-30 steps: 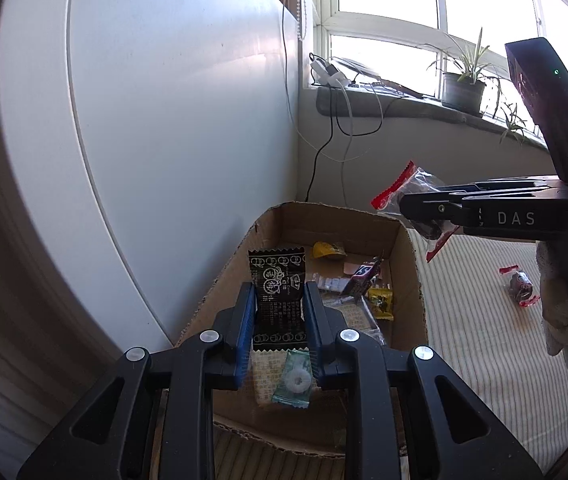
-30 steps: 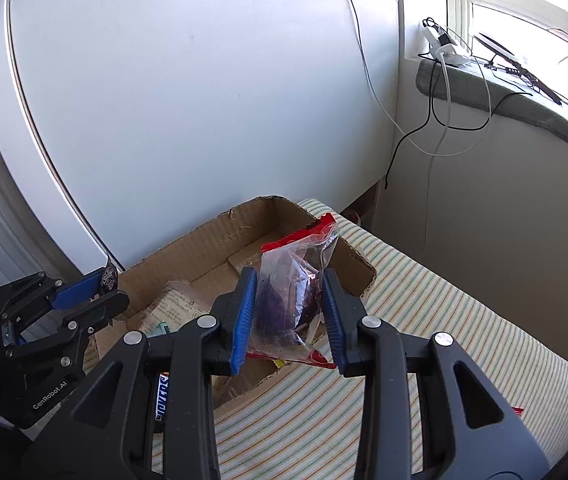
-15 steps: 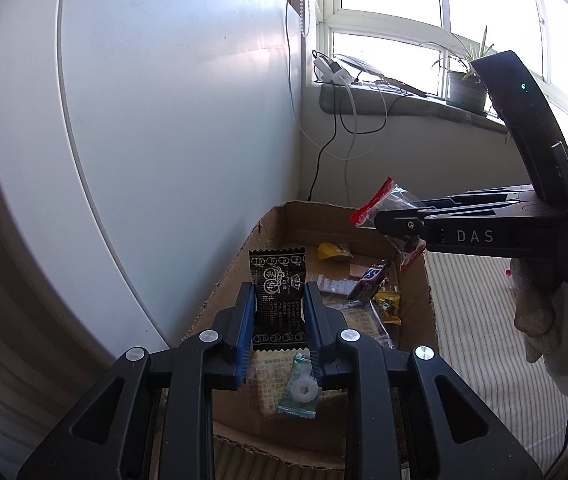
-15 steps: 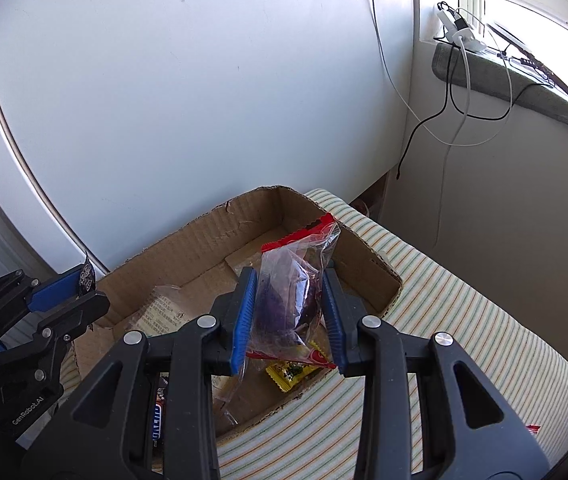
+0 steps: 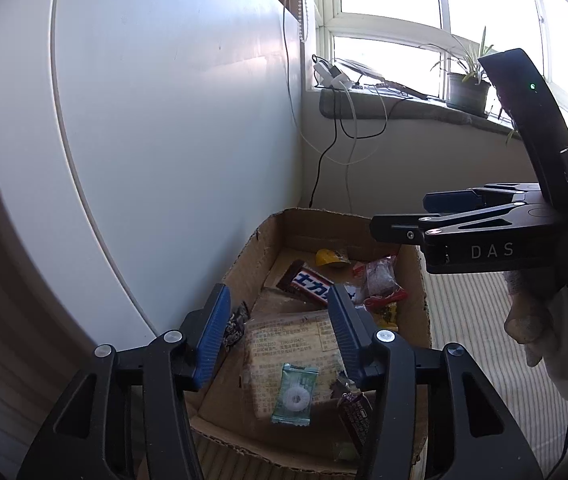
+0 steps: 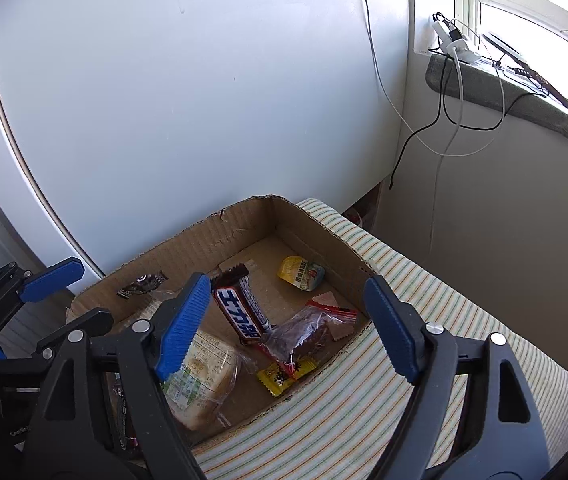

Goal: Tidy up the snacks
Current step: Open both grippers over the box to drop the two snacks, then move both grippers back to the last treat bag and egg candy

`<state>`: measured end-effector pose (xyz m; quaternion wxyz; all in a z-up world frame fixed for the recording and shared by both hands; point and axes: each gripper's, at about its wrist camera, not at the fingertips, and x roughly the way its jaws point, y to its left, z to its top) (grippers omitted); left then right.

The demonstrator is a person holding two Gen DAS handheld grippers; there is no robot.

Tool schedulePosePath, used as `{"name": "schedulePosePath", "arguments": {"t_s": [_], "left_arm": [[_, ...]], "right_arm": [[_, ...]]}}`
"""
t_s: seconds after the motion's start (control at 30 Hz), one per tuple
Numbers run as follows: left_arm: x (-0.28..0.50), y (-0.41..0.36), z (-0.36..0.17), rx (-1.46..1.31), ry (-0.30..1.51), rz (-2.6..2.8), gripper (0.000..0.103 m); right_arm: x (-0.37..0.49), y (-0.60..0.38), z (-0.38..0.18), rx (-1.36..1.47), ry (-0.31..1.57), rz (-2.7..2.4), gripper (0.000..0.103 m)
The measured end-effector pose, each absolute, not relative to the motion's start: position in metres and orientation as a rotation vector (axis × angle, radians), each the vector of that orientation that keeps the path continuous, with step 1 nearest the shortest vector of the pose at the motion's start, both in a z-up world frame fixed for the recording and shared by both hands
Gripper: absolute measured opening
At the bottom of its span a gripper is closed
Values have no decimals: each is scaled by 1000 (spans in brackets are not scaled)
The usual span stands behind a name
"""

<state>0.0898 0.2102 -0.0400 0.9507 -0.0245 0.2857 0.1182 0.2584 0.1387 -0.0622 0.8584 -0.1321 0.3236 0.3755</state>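
Left wrist view: left tool [image 5: 275, 334] hangs over the cardboard box [image 5: 420, 312], jaws opening, blue pads spread with nothing pinched between them. A small black patterned packet [image 5: 235, 326] sits just beside the inner face of the left pad, by the box's left wall; cannot tell if it touches the pad. In the box: dark chocolate bar [image 5: 310, 284] with white lettering, yellow packet [image 5: 330, 258] near the far wall, clear bag with red edges [image 5: 382, 282] at the right wall, large clear-wrapped bread pack [image 5: 296, 344] mid-floor, green ring-candy sachet [image 5: 294, 394] lying on it. Right tool [image 5: 398, 216] reaches in from the right above the box's far right corner, jaws apart, empty. A hand [image 5: 532, 320] in a pale glove is behind it. Striped tabletop [image 5: 472, 320] to the right of the box. Potted plant [image 5: 466, 88] on the windowsill.

Right wrist view: right tool [image 6: 286, 322] over the box [image 6: 243, 228], jaws opening, pads wide apart, nothing between them. Below the gap lie the clear bag with red edges [image 6: 310, 330], touching the chocolate bar [image 6: 239, 308], and a small yellow sachet [image 6: 284, 374] at the near wall. Yellow packet [image 6: 301, 273] near the far corner. Bread pack [image 6: 199, 376] at left, partly under the left pad. Black patterned packet [image 6: 141, 283] by the box's far-left wall. Left tool [image 6: 49, 300] at the left edge, jaws apart. Box sits on the striped tabletop [image 6: 364, 412].
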Motion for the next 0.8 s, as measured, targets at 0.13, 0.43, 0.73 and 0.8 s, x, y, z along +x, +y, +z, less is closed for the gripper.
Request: {"name": "schedulePosePath", "arguments": {"t_s": [0.13, 0.43, 0.73, 0.8], "left_arm": [[88, 205, -36, -46, 571, 236, 50], [81, 186, -23, -30, 545, 219, 50], [82, 157, -9, 4, 514, 186, 65], [83, 151, -7, 8, 510, 173, 66]], "right_arm": [[254, 132, -57, -284, 667, 780, 85], [244, 104, -41, -274, 640, 743, 85], [229, 56, -26, -263, 610, 679, 97], [227, 45, -23, -263, 609, 660, 98]]}}
